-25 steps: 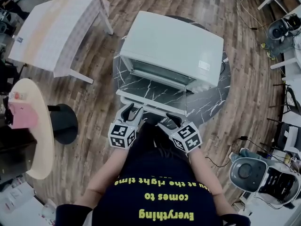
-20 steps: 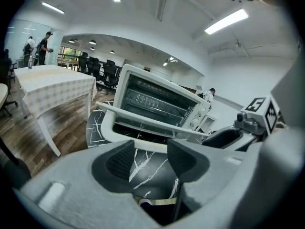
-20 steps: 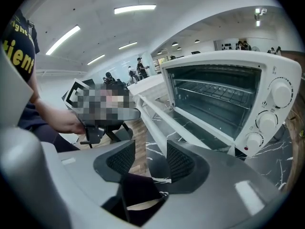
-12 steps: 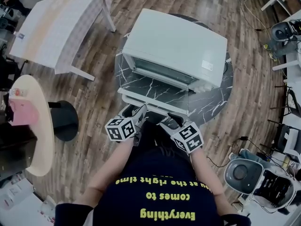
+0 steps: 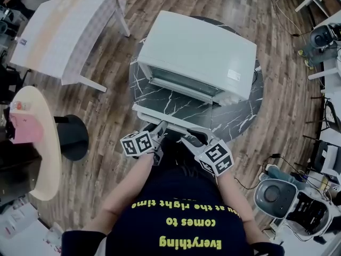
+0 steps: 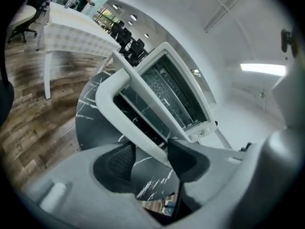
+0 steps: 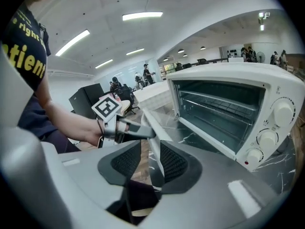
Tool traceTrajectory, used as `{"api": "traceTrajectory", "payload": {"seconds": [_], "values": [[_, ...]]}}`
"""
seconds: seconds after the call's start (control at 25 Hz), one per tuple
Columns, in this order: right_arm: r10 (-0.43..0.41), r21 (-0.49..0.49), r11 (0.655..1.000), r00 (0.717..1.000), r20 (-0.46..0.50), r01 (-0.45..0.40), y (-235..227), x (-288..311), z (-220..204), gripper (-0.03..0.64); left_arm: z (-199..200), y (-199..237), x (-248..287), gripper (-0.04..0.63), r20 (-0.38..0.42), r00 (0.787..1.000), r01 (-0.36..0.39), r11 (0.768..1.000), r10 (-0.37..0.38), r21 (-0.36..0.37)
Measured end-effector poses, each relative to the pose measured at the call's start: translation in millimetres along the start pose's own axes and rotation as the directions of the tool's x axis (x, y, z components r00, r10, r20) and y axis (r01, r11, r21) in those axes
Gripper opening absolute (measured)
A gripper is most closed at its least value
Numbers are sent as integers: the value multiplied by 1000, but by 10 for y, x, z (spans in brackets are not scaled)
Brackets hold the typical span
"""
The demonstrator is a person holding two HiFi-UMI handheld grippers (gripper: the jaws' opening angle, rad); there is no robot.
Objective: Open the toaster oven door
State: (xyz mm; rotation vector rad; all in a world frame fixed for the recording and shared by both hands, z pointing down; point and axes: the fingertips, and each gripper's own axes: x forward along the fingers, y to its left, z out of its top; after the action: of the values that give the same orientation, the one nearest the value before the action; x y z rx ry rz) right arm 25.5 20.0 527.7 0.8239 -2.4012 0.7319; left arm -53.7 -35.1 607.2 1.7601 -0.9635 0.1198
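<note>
White painted sheet metal forms the box-shaped toaster oven [image 5: 197,52], which stands on the round black marble-patterned table [image 5: 242,116]. Its glass-paned door [image 5: 176,106] lies folded down to roughly level in front of the oven's open mouth, hinged along the oven's lower front edge; judge the opening as all but complete. The long white bar handle [image 5: 171,122] runs along the door edge farthest from the oven. Your left gripper [image 6: 148,162] is on the half of the handle away from the oven's three white control knobs [image 7: 267,138]. Its jaws are apart and have just been closing, with the bar between them and no firm pinch visible. Your right gripper [image 7: 151,162] is on the knob-side half. Its jaws have also just been closing; the bar stands close to one pad, with a gap at the other. Expect the handle to be rigid, smooth and probably slippery. Take hold on its straight run, pads square across the bar. Do not grip the pane, which is likely brittle. The door should pivot lightly, but the oven may slide on the polished table if you pull away from it.
</note>
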Motion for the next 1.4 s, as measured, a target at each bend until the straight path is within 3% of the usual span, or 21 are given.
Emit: {"api": "traceTrajectory", "payload": {"seconds": [0.16, 0.52, 0.72, 0.84, 1.0, 1.24, 1.4], "values": [[-41, -2, 999, 996, 79, 41, -137, -76, 174, 104, -246, 229, 25, 182, -45, 999, -20, 996, 16, -88], [-153, 54, 988, 972, 177, 145, -557, -287, 367, 60, -423, 452, 120, 175, -67, 998, -11, 994, 4, -111], [-152, 62, 988, 974, 170, 144, -587, -324, 358, 55, -527, 589, 141, 177, -63, 998, -7, 988, -3, -157], [-148, 65, 988, 976, 161, 140, -585, -335, 327, 55, -606, 716, 170, 226, -69, 998, -12, 979, -2, -203], [-146, 64, 988, 976, 160, 138, -595, -344, 325, 54, -673, 823, 205, 239, -64, 998, 0, 965, -18, -263], [-143, 65, 989, 976, 165, 133, -595, -349, 334, 54, -682, 803, 208, 227, -40, 996, 59, 951, -75, -302], [-131, 59, 991, 977, 167, 122, -558, -330, 336, 54, -703, 827, 168, 239, -70, 997, 15, 960, -36, -279]]}}
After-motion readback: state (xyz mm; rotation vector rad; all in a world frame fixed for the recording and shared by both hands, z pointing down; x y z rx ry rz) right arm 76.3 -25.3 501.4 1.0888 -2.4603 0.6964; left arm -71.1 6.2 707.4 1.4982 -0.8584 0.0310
